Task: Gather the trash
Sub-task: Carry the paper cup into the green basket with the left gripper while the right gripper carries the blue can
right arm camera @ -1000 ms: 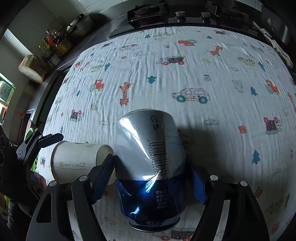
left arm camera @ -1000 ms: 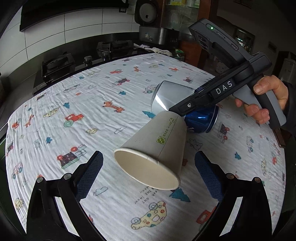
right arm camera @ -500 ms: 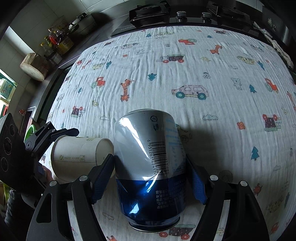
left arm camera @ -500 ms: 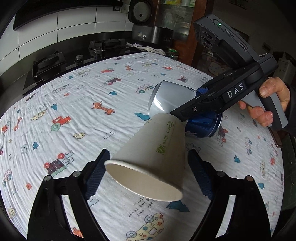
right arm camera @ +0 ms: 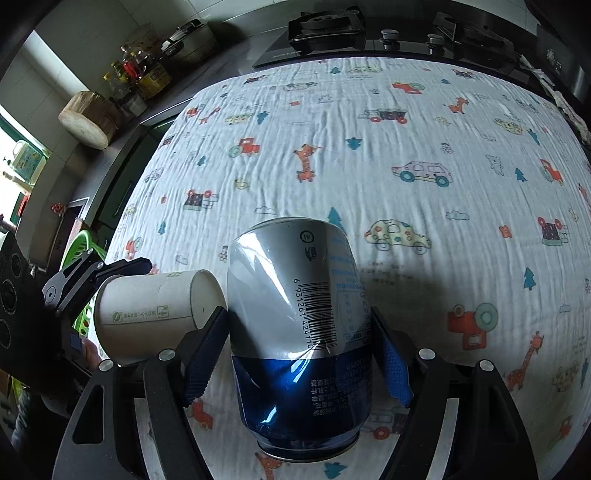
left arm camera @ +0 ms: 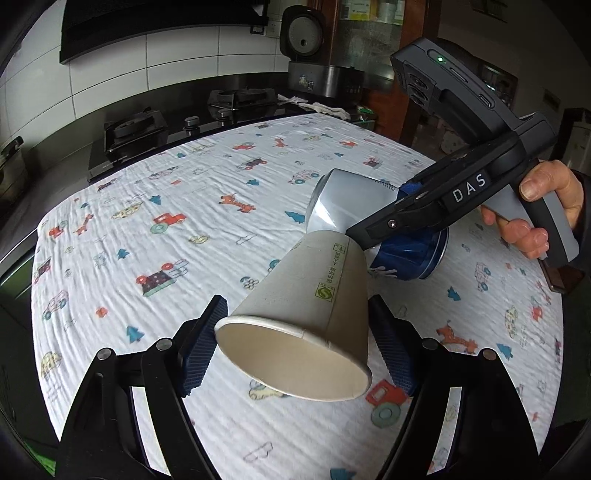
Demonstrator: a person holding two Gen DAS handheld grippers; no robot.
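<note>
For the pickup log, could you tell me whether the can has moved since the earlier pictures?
Yes. The can has lifted off the cloth and shifted nearer, away from the stove.

Cloth [right arm camera: 424, 122] open ahead; stove [right arm camera: 369, 33] bounds far edge; jars [right arm camera: 136, 74] crowd left counter.

The paper cup [left arm camera: 314, 295] is matt, off-white card, smooth with a rolled rim. At its two o'clock, the can [right arm camera: 299, 325] is thin metal — glossy, mirror-bright silver over deep blue, creased with dents. Under both lies a crinkled white cotton cloth [left arm camera: 207, 206], soft and rough-textured, printed with cartoon cars. The gripper pads [right arm camera: 205, 354] are ribbed blue rubber on matt black plastic — the hob [left arm camera: 133, 129] at eleven o'clock shines black.
</note>
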